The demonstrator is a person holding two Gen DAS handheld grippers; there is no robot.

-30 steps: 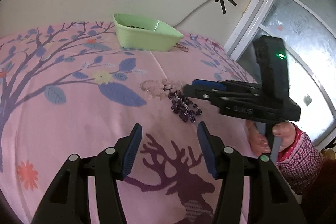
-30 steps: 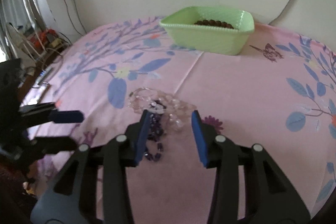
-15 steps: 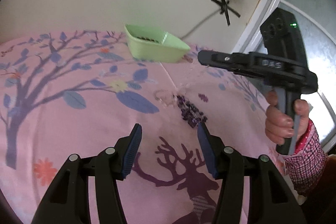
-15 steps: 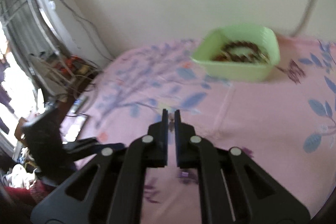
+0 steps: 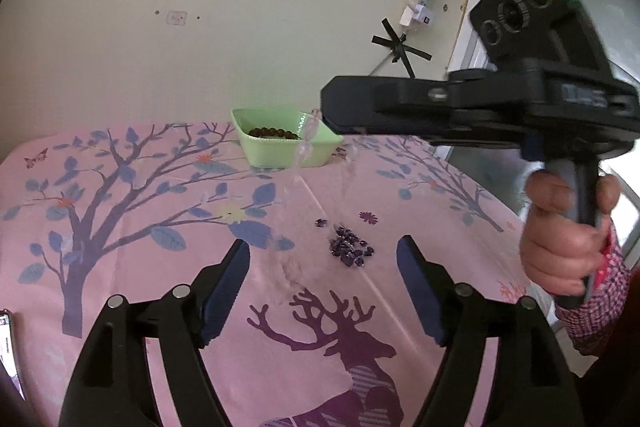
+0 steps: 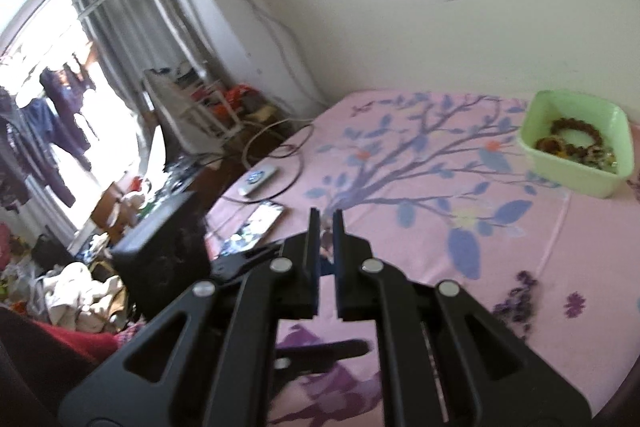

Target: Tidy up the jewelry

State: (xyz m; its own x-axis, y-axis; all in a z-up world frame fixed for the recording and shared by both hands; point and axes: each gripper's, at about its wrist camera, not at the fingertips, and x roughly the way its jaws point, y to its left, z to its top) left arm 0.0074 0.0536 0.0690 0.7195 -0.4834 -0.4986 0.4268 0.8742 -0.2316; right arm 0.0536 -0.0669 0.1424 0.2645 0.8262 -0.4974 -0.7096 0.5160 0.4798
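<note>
The right claw is seen closed on a clear bead bracelet, which dangles from its tips above the pink tree-print cloth of the desk, in front of the green dish at the far edge; the left claw has just been opening and is held wide with nothing between its pads. The right claw is carried level by a hand in a checked sleeve. Purple beads lie mid-desk; only in the right wrist view are brown bracelets in the dish and a phone at the left edge shown.
</note>
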